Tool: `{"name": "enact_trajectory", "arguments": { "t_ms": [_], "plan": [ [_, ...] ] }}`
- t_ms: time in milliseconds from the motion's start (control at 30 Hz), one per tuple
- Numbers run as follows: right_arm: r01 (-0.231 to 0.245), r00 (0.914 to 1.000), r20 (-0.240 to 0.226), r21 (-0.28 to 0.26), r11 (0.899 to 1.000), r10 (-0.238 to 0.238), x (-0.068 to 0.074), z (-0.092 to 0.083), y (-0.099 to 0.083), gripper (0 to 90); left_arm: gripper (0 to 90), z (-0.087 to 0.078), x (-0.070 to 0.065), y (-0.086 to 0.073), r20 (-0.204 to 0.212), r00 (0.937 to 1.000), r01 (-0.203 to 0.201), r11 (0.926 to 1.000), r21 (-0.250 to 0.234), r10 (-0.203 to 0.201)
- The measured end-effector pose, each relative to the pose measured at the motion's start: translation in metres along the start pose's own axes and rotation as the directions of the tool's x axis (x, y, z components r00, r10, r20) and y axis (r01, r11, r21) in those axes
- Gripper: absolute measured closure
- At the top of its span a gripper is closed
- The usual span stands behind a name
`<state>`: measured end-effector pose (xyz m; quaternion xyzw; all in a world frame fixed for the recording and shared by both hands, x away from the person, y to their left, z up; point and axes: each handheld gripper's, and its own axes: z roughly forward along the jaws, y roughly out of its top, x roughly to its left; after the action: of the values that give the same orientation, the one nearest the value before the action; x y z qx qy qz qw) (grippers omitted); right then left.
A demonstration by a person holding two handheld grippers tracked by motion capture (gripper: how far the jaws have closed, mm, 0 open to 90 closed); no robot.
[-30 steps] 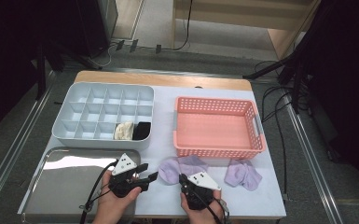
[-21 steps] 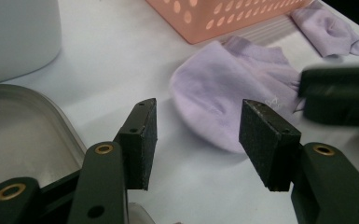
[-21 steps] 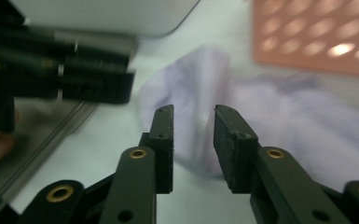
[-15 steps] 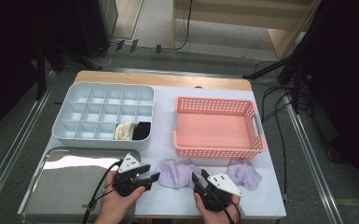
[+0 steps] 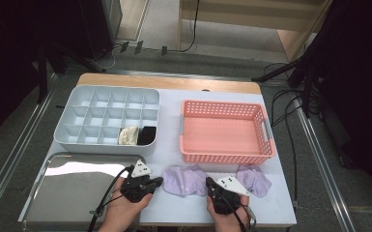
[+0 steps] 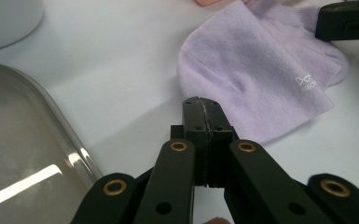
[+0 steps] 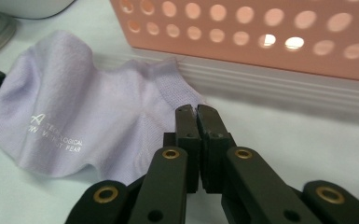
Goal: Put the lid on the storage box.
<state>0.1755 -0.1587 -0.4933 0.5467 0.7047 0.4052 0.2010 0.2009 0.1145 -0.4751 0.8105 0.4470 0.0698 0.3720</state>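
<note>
Since a second ago the right gripper (image 5: 211, 186) has slid rightwards along the near edge of the table (image 5: 171, 145), from the middle of the lavender sock (image 5: 186, 180) to the gap between it and a second lavender sock (image 5: 254, 178); the left gripper (image 5: 155, 182) has barely shifted. Both pairs of fingers have just been closing and now stand pressed together, empty: the left ones (image 6: 200, 122) stop just short of the sock's cuff edge, the right ones (image 7: 196, 126) hover over its heel end. At far left a shiny metal tray (image 5: 72, 193) lies bare. Behind it the grey divided organiser (image 5: 107, 121) holds a cream rolled sock (image 5: 128, 135) and a black one (image 5: 146, 135) in two neighbouring front compartments. To the right, the pink basket (image 5: 224, 133) stands with the two lavender socks flat on the table just in front of it.
</note>
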Motion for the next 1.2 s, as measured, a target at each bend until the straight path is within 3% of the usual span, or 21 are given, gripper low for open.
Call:
{"name": "enact_trajectory", "arguments": {
  "t_ms": [167,200,233,267,333,400,467,567,600,667,700,800,1100,1200],
  "plan": [
    [-0.038,0.9992,0.010,0.000,0.999,0.038,-0.012,-0.005,-0.001,89.5,90.0,-0.004,0.004,0.000,0.019,0.9996,0.022,0.9995,-0.022,-0.022],
    [-0.039,0.9992,-0.003,-0.006,0.999,0.039,-0.013,-0.005,-0.002,89.0,86.3,-0.005,0.004,0.000,0.030,0.9988,0.040,0.9982,-0.046,-0.039],
    [-0.036,0.9993,-0.007,-0.010,0.999,0.036,-0.013,-0.005,-0.002,87.8,76.9,-0.006,0.005,0.001,0.032,0.9984,0.048,0.9965,-0.068,-0.046],
    [-0.035,0.9993,-0.010,-0.019,0.999,0.035,-0.012,-0.005,-0.002,85.1,71.2,-0.007,0.005,0.001,0.037,0.9978,0.057,0.9943,-0.090,-0.054],
    [-0.037,0.9992,-0.015,-0.060,0.997,0.036,-0.013,-0.006,-0.001,71.4,63.5,-0.007,0.004,0.002,0.050,0.9975,0.055,0.9907,-0.124,-0.049],
    [-0.046,0.9987,-0.025,-0.095,0.994,0.043,-0.013,-0.005,0.001,61.2,58.7,-0.004,0.002,0.003,0.046,0.9980,0.049,0.9914,-0.121,-0.044],
    [-0.052,0.9982,-0.035,-0.052,0.997,0.050,-0.014,-0.001,0.002,58.8,55.8,0.000,0.000,0.004,0.049,0.9974,0.057,0.9927,-0.106,-0.052],
    [-0.022,0.9996,-0.020,-0.001,1.000,0.022,-0.011,0.004,0.001,66.3,61.7,0.007,-0.002,0.004,0.035,0.9982,0.050,0.9974,-0.052,-0.048],
    [-0.014,0.9999,-0.005,-0.002,1.000,0.014,-0.009,0.004,0.000,71.9,70.3,0.008,-0.003,0.005,0.042,0.9984,0.039,0.9989,-0.024,-0.038],
    [-0.017,0.9997,-0.021,0.002,1.000,0.017,-0.008,0.004,0.000,81.9,85.3,0.008,-0.006,0.005,0.038,0.9993,-0.002,1.0000,0.001,0.002],
    [-0.019,0.9994,-0.028,0.005,1.000,0.019,-0.009,0.004,0.000,85.2,88.5,0.008,-0.007,0.005,0.037,0.9993,-0.010,0.9999,0.004,0.010],
    [-0.028,0.9987,-0.041,0.019,0.999,0.029,-0.010,0.002,0.002,86.9,89.8,0.006,-0.006,0.004,0.050,0.9986,-0.018,0.9997,0.014,0.018],
    [-0.029,0.9985,0.046,0.008,1.000,0.028,-0.025,-0.004,0.002,87.7,90.0,-0.003,0.008,0.003,0.050,0.9984,0.026,0.9996,0.013,-0.026],
    [-0.048,0.9989,0.002,0.022,0.999,0.048,-0.027,-0.004,0.002,86.4,86.1,-0.001,0.004,0.002,0.038,0.9993,0.005,0.9999,0.013,-0.006]
  ]
}}
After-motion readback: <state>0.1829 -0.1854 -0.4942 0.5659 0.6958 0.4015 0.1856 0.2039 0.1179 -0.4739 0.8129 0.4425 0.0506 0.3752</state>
